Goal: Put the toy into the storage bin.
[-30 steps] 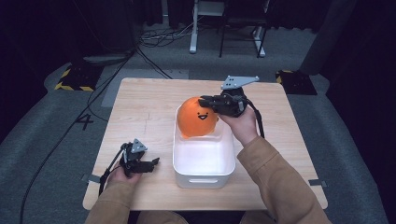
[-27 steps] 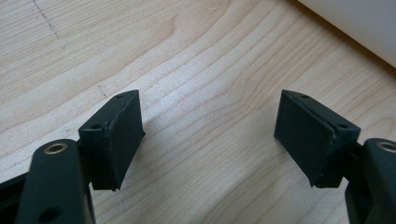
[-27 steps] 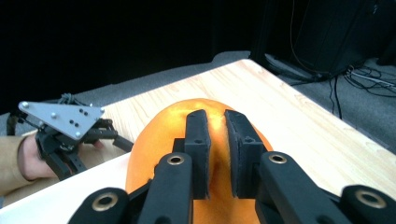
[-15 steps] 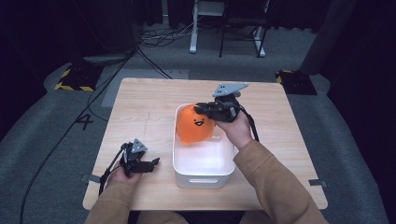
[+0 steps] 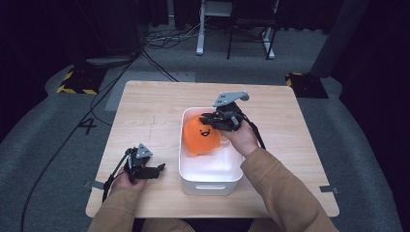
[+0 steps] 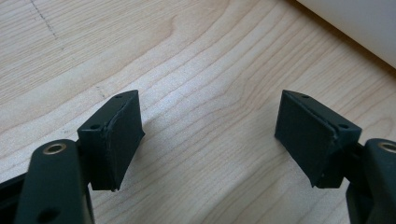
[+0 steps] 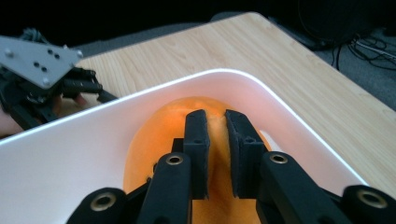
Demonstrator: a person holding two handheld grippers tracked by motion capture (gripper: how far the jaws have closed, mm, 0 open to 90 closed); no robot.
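An orange plush toy [image 5: 202,135] with a smiling face hangs inside the white tub [image 5: 211,181], in its far half. My right gripper [image 5: 209,118] is shut on the toy's top; in the right gripper view its jaws pinch a fold of the orange plush toy [image 7: 154,135] above the white tub [image 7: 93,149]. My left gripper [image 5: 158,168] rests on the wooden table [image 5: 150,111] left of the tub, open, with nothing between its fingers [image 6: 116,135] but bare wood.
The tub's near half holds nothing. Cables [image 5: 121,72] run over the grey floor beyond the table's far left corner. A chair base [image 5: 232,29] stands behind the table. Black and yellow tape [image 5: 72,82] marks the floor at left.
My right gripper has carried the orange toy down and toward the person, lowering it into the tub. The left gripper has stayed put.
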